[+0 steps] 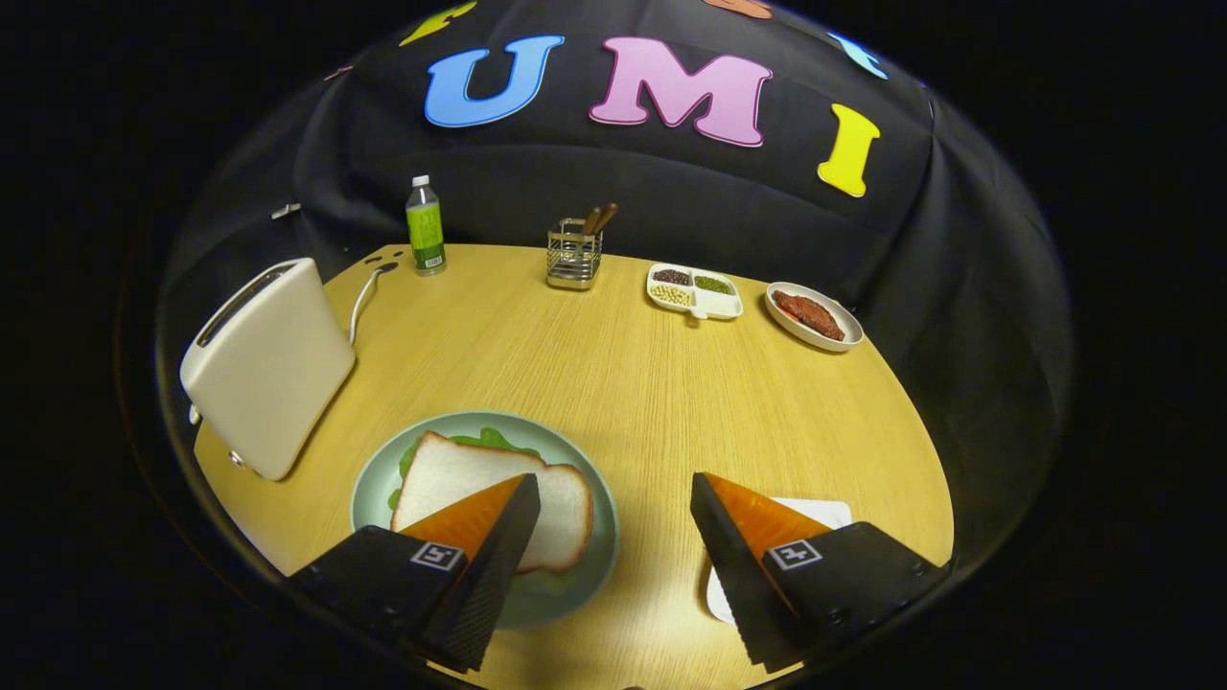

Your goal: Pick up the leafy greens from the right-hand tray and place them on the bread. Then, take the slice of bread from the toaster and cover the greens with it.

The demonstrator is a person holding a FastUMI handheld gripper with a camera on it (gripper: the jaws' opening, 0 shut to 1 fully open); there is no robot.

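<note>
The tool (613, 522) hangs above the near side of the desk (652, 383) with its fingers spread wide and nothing between them. Under the left finger, at about 9 o'clock from the tool's centre, sits a plate (575, 585) carrying a slice of bread (460, 479) with greens (494, 441) peeping out from beneath its far edge, so the sandwich looks already covered. Under the right finger, at about 3 o'clock, lies the pale tray (820, 508), with no greens to be seen on its visible part. Farther out at 10 o'clock stands the toaster (268, 364); whether its slot holds anything I cannot tell from this angle. Along the far rim, from 11 to 1 o'clock, are a bottle (425, 225), a wire caddy (573, 254), a divided dish (695, 290) and a plate of meat (815, 316). The main risk, as I judge it, is the left finger dropping or swinging and catching the top slice, which rests loose and could slide off the greens or tip the plate. A careless sweep toward 10 o'clock could also knock the toaster.
</note>
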